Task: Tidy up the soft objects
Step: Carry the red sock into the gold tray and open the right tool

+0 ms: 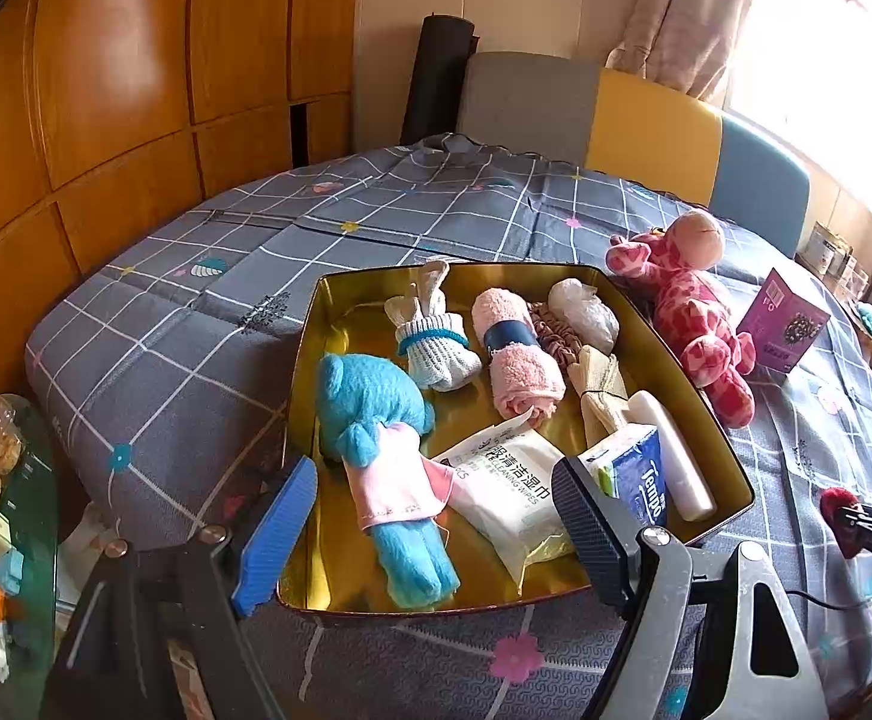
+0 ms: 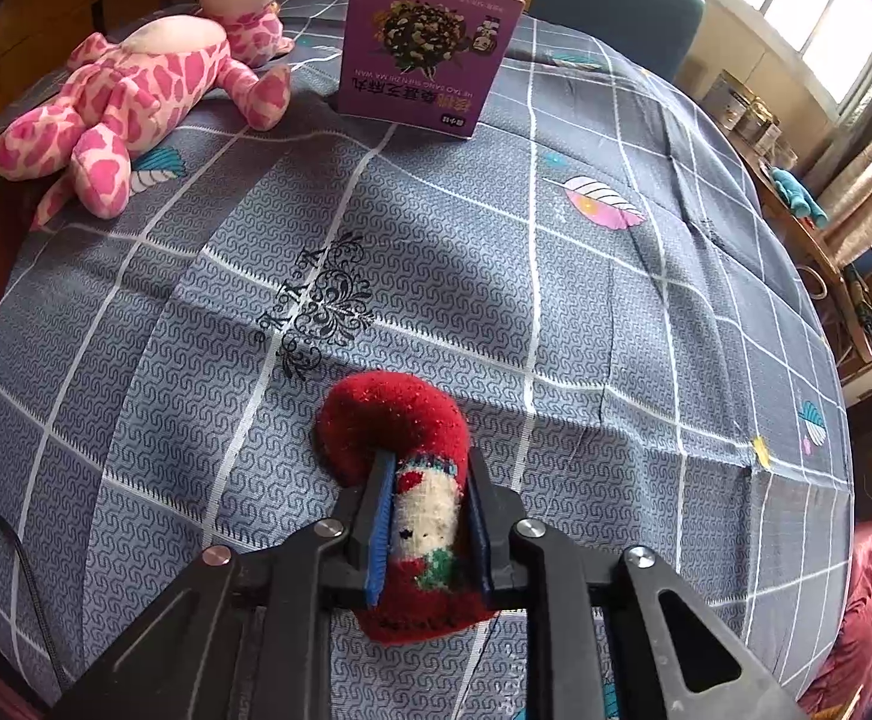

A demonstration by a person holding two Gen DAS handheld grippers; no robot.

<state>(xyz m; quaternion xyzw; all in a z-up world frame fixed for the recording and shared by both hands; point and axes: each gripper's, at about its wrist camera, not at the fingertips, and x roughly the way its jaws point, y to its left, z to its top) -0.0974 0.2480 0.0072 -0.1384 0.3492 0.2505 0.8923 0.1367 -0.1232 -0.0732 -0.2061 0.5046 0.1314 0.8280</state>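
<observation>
- Over the bedspread [image 2: 496, 252], the red sock [image 2: 400, 420] is clamped between the right gripper [image 2: 427, 516] fingers.
- Toward the gold tin [image 1: 730, 450] it is best carried level, grip kept firm.
- Left gripper [image 1: 430, 534] is held apart, empty, at the tin's near edge.

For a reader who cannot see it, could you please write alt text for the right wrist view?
The right gripper is shut on a red knitted sock above a grey checked bedspread. Farther back, a pink spotted plush giraffe lies on its side, apart from an upright purple box.
</observation>
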